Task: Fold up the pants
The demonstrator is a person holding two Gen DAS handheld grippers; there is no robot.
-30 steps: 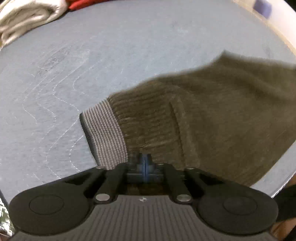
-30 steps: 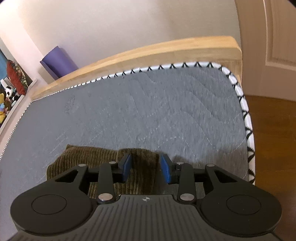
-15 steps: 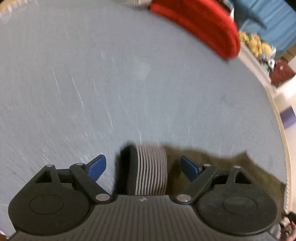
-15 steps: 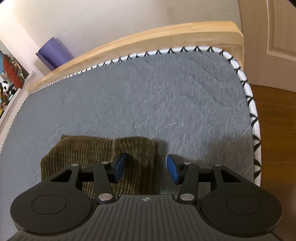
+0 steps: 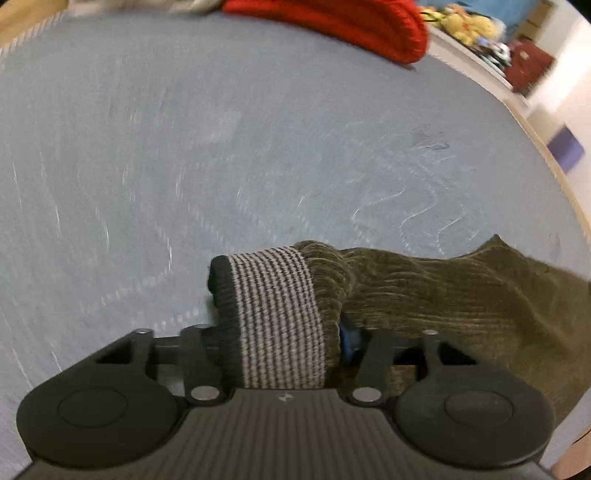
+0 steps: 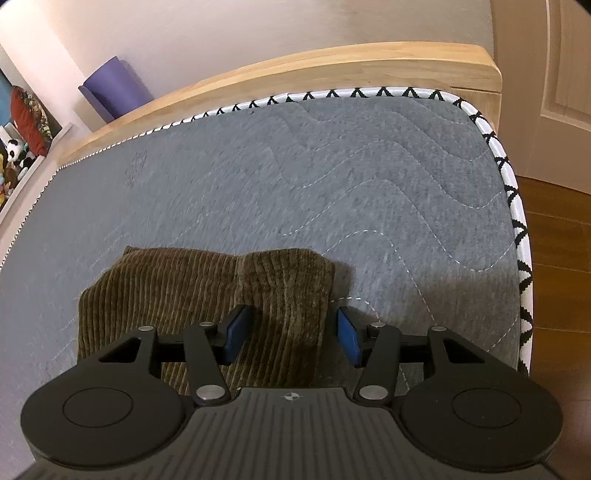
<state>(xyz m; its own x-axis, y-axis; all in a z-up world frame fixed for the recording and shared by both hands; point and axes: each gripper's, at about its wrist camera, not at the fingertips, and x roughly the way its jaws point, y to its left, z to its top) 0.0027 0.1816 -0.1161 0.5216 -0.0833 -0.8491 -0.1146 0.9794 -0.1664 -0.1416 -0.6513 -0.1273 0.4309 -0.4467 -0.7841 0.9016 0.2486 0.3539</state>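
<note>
**Both grippers at the ends of brown corduroy pants on a grey mattress**

On the left, the left gripper (image 5: 280,343) has the striped waistband (image 5: 275,317) of the pants (image 5: 443,295) bunched between its fingers. Its jaws are closing on that band, and the blue pad (image 5: 349,341) on the right side touches the cloth; the other pad is hidden behind the band, so whether the grip is firm cannot be told. The brown corduroy trails off to the right across the mattress (image 5: 221,166). A red knitted garment (image 5: 332,22) lies at the far edge, well apart from the pants.

On the right, the right gripper (image 6: 291,334) straddles the leg ends (image 6: 288,280) of the pants (image 6: 166,291). Its jaws are opening: the left blue pad (image 6: 236,332) rests against the corduroy, while the right pad (image 6: 349,341) stands just clear of it, over bare mattress (image 6: 369,184). Beyond the mattress runs a wooden bed frame (image 6: 332,70) with a purple roll (image 6: 114,88) behind it.
</note>
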